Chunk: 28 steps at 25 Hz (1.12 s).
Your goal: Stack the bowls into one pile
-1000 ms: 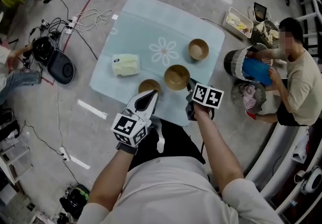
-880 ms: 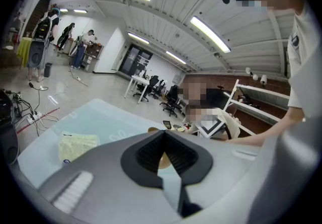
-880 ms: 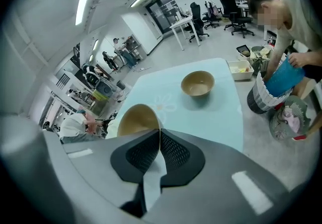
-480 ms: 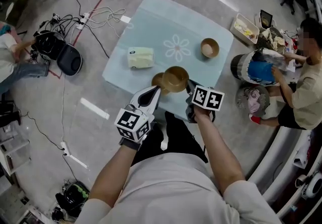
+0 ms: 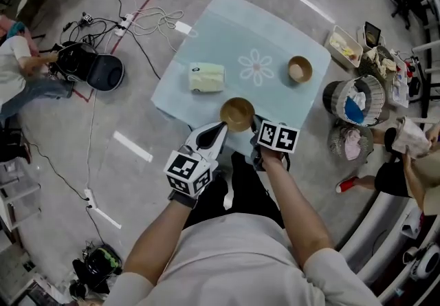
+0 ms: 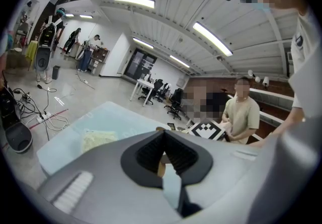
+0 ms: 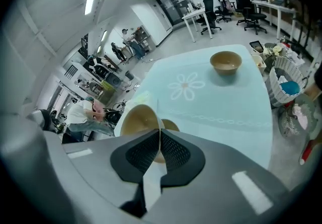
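In the head view a large brown bowl [image 5: 237, 113] hangs over the near edge of the light blue table [image 5: 227, 36]. My right gripper [image 5: 255, 124] is shut on its rim. The right gripper view shows that rim pinched between the jaws [image 7: 159, 142], with the held large bowl [image 7: 137, 120] over a smaller bowl [image 7: 171, 126] just behind it. My left gripper [image 5: 218, 130] is at the bowls' left side; its jaws [image 6: 162, 161] are closed with a brown sliver of the smaller bowl's rim between them. A third bowl [image 5: 300, 69] [image 7: 226, 62] stands alone at the table's far right.
A pale yellow folded cloth [image 5: 206, 77] lies at the table's left. Cables [image 5: 137, 23] and a black bag [image 5: 96, 69] are on the floor to the left. Baskets [image 5: 354, 102] and a seated person [image 5: 412, 160] are at the right.
My right gripper has carried the large bowl to the left until it covers the smaller bowl by the left gripper. The far bowl and cloth stay put.
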Tool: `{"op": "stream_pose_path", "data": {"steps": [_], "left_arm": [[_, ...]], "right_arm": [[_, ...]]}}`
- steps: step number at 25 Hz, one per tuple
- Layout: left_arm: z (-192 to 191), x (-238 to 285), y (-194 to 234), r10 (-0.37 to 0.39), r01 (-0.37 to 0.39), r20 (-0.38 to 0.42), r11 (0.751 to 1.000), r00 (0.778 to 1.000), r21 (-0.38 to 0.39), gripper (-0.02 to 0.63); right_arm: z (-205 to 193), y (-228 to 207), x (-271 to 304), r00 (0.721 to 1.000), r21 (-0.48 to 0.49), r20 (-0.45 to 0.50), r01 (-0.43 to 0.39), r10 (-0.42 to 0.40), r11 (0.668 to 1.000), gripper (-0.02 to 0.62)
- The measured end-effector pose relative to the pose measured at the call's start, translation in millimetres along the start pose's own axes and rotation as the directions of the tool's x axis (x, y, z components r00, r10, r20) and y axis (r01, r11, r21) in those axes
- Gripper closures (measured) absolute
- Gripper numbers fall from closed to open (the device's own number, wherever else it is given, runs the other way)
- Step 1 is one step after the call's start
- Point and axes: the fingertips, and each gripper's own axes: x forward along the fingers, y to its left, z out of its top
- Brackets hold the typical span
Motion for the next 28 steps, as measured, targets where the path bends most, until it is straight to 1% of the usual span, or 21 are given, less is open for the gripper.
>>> {"op": "stream_pose_path", "data": {"steps": [6, 11, 16, 19, 22, 28], "left_arm": [[-3, 1, 8, 0.007, -0.007, -0.012, 1.000, 1.000, -0.013, 0.606], [-5, 6, 12, 0.011, -0.011, -0.025, 1.000, 1.000, -0.018, 0.606], [-7, 11, 16, 0.013, -0.014, -0.036, 1.000, 0.999, -0.023, 0.606], [-8, 16, 17, 0.016, -0.017, -0.041, 1.000, 0.999, -0.025, 0.606], [-9, 20, 20, 0.014, -0.016, -0.045, 0.999, 0.999, -0.030, 0.606], [-10, 32, 18, 0.001, -0.003, -0.060, 1.000, 0.998, -0.030, 0.606]], "right_arm": [[-9, -4, 18, 0.999, 0.008, -0.031, 0.018, -0.017, 1.000, 0.575], [-15, -10, 30, 0.998, 0.023, -0.056, 0.017, -0.016, 1.000, 0.574], [-25, -14, 42, 0.995, 0.016, -0.096, 0.014, -0.012, 1.000, 0.574], [-28, -19, 46, 0.994, -0.016, -0.112, 0.011, -0.013, 1.000, 0.572], [-27, -20, 49, 0.992, -0.064, -0.120, 0.031, -0.038, 0.997, 0.571], [-13, -27, 42, 0.992, -0.108, -0.096, 0.067, -0.077, 0.992, 0.571]]}}
